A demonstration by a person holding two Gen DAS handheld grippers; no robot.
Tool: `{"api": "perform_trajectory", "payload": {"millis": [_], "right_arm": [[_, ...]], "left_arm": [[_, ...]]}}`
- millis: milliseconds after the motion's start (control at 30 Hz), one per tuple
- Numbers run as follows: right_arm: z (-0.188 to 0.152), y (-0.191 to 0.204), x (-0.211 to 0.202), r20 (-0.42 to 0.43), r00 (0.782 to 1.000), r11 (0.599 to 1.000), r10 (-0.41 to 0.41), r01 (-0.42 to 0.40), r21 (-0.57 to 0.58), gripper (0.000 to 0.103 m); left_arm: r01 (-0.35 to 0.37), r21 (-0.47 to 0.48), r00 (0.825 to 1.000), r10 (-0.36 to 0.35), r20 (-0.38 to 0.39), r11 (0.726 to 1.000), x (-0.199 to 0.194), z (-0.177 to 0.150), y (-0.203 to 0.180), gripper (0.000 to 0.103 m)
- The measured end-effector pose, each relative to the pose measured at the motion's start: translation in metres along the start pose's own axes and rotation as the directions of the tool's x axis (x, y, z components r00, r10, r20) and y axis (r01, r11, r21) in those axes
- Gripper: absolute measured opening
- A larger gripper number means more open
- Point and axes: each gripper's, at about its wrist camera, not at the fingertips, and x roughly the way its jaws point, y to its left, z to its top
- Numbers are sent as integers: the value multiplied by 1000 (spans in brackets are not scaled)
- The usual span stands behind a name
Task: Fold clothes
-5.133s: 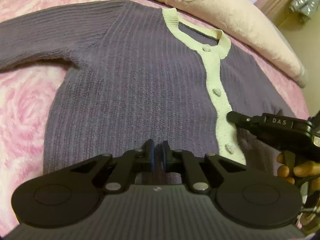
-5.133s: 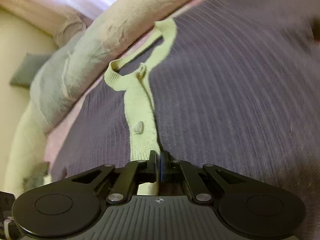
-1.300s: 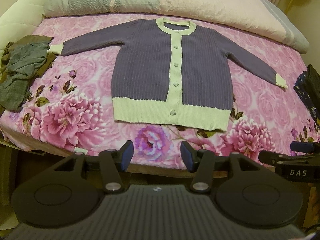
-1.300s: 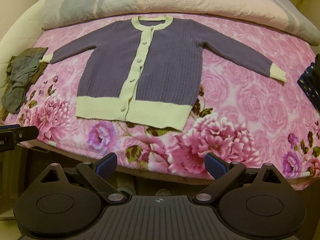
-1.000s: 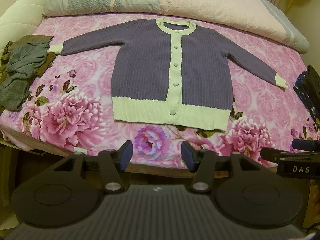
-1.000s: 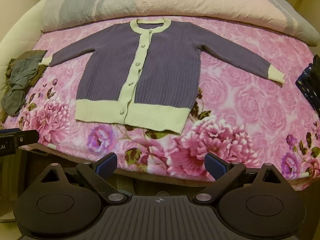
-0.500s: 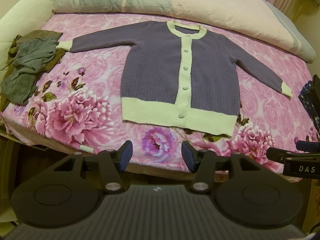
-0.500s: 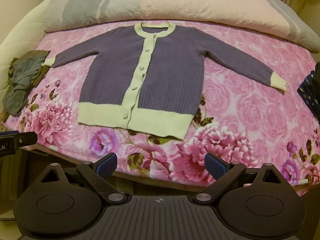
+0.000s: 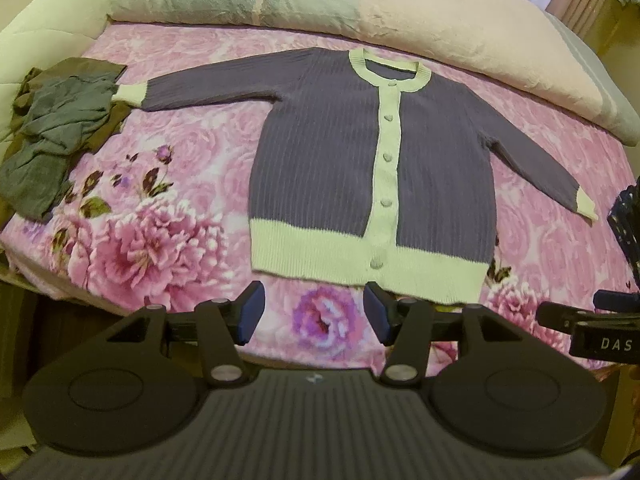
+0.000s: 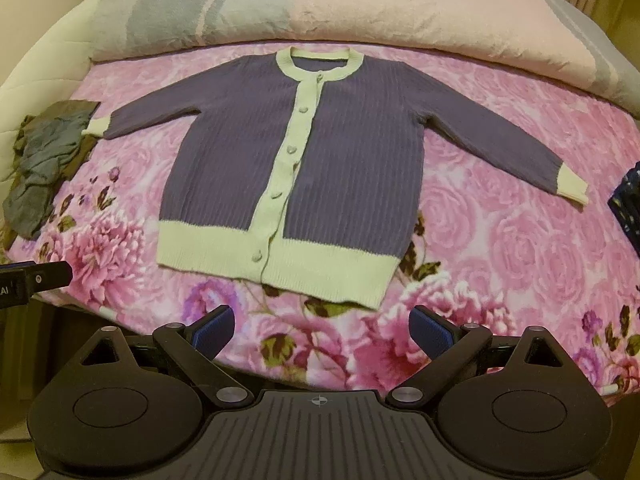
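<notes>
A bed covered in a pink rose-print bedspread (image 10: 500, 240) fills the room, with both tools held back off its near edge. The left gripper (image 9: 312, 312) has its blue-padded fingers spread with nothing between them; the right gripper (image 10: 320, 332) is spread wider still, also holding nothing.

Beyond them, at twelve o'clock, lies the purple ribbed knit cardigan with pale green trim (image 10: 352, 152), flat, front up and buttoned. Its hem is toward the grippers and its collar away, so the long axis runs six to twelve. The sleeves reach out toward ten and three o'clock.

From the left gripper the garment sits slightly toward one o'clock; from the right, toward eleven. Each sleeve therefore seems to fall to the arm on its own side.

A crumpled grey-green heap of clothes (image 9: 52, 136) sits at nine o'clock, and a long pink-and-grey pillow (image 10: 360, 12) lies farthest back.
</notes>
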Motion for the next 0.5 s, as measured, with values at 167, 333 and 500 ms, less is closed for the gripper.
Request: {"api": "perform_trajectory", "payload": {"millis": [167,333,500], "right_arm": [[38,-10,21,-8,1000,994,-11,12,106,96],[86,-23,40,35,999,970,-2,-6,243,96],[126,-39,64,99,994,916,34,-71,394,96]], "left_arm": [[22,25,1000,-21,-17,999,29,54,13,51],[69,23,998,-69,-14,997,65,109,38,51],[152,-118,988,-154,-11,981,112,162,94,50]]}}
